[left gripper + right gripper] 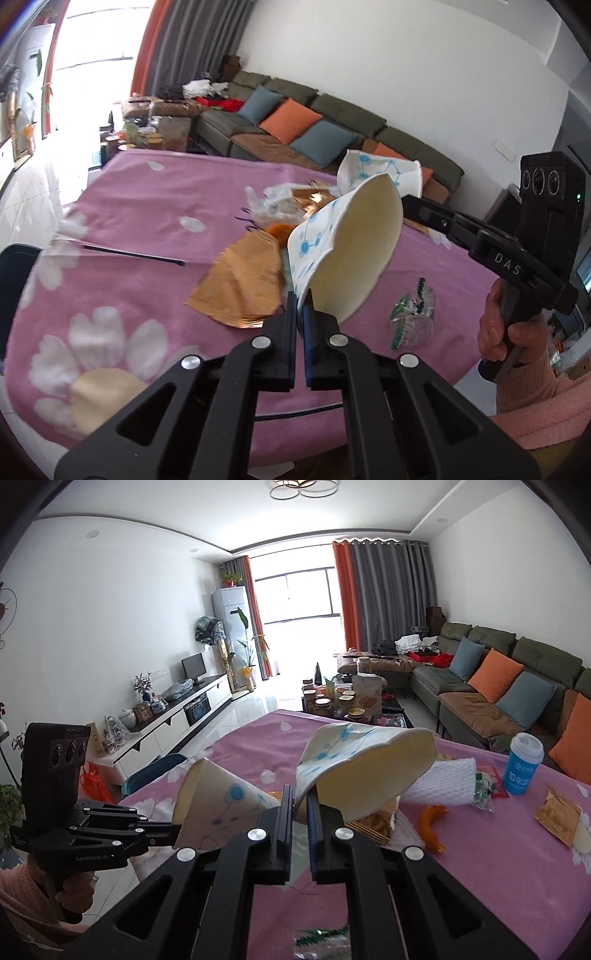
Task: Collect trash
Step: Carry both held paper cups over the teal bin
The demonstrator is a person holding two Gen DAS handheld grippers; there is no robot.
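Care is called for with both crushed paper cups, since each is pinched only by a thin strip of wall near its rim and could slip or tear if swung sharply; a steady, level carry toward wherever the trash is gathered, with the grips kept firm, is judged best. No bin is seen in either view, so the destination cannot be told. The left gripper [300, 301] is closed tight on the wall of one paper cup [347, 251], which is lifted clear of the pink flowered tablecloth [147, 192] with its open mouth tilted toward the camera. The right gripper [301, 797] is likewise shut on a second paper cup [369, 760], held above the table. More litter is left below: copper foil wrapper [240, 284], clear plastic wrapper [413, 314], white foam net [439, 782] and orange peel [432, 819].
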